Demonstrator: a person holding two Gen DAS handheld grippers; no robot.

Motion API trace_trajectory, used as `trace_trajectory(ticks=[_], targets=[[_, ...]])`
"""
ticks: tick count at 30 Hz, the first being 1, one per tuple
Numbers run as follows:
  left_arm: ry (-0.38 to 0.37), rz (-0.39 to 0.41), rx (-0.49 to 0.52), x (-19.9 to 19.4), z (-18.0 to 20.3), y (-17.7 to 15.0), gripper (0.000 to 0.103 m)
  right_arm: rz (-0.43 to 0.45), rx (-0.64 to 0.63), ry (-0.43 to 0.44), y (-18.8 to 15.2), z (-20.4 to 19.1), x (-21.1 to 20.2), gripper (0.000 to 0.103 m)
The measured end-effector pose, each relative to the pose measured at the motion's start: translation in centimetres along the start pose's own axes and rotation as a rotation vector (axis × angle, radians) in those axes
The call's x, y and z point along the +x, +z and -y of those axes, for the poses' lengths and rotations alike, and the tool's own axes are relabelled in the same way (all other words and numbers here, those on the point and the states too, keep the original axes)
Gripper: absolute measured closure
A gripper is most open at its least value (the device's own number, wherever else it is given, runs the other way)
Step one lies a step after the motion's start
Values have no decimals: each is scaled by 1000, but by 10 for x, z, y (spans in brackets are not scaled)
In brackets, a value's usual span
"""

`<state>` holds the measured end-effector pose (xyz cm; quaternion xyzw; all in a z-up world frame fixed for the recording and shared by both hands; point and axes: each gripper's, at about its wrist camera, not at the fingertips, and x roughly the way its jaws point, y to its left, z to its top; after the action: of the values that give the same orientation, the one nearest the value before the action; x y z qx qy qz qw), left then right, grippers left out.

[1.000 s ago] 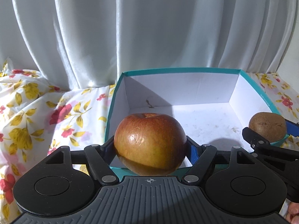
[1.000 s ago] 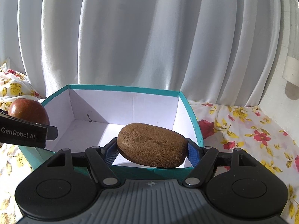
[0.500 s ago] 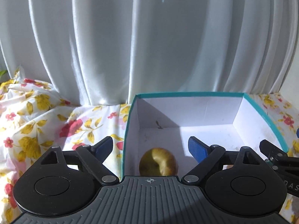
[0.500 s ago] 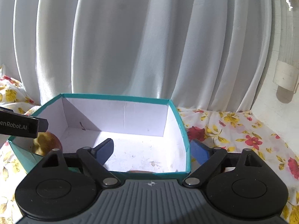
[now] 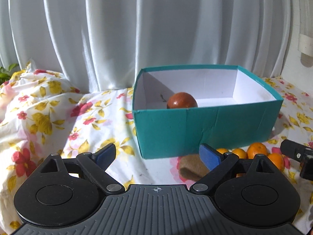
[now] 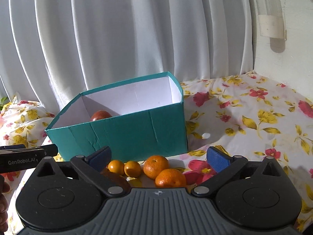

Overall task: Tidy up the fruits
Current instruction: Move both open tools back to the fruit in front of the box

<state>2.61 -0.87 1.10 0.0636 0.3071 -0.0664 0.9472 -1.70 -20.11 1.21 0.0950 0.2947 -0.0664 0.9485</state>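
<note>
Now both tools hover in front of the teal box [image 5: 207,131], and both are empty. The left tool [image 5: 157,154] has its blue pads [image 5: 104,153] spread wide, the jaws having just been opening, with nothing between them but the flowered cloth [image 5: 58,121]. The right tool [image 6: 158,156] is spread just as wide, its jaws also fresh from opening, and nothing is gripped there either.

Inside the box, the apple [image 5: 182,102] sits on the white floor, toward the left end and close behind the near wall. From the right wrist view only its reddish top [image 6: 101,115] peeks over the teal rim [image 6: 117,118]. Whether anything else lies in the box cannot be told, since the near wall hides most of the floor.

Down in front of the box, on the cloth, a cluster of small oranges [image 6: 156,166] waits: four of them in the right wrist view, two little ones on the left, a bigger one in the middle touching its neighbours, and another nearest the camera. They lie just ahead of the right tool's open jaws. In the left view those oranges [image 5: 256,149] show behind the right-hand finger, and a brown kiwi [image 5: 190,169] lies on the cloth beside that finger, partly hidden by it.

White curtain [image 5: 156,29] hangs behind everything. The left tool's black body [image 6: 25,156] pokes into the right view's left edge, with the person's fingers [image 6: 4,201] below it.
</note>
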Motion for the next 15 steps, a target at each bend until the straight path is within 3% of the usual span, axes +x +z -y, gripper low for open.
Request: trace_trajectory(ticks=[3,10,15], targets=[[-33,-37,-8,0,3,-10,8,-53,-83,-22,-10,-3,3,0],[-59,-47,35,-7,15,-24,8,-92,-54,-76,-23,-3,3,0],[-88,-74,54,-9,22,-37,11,-95,-87,-77,-36,-6,1,15]])
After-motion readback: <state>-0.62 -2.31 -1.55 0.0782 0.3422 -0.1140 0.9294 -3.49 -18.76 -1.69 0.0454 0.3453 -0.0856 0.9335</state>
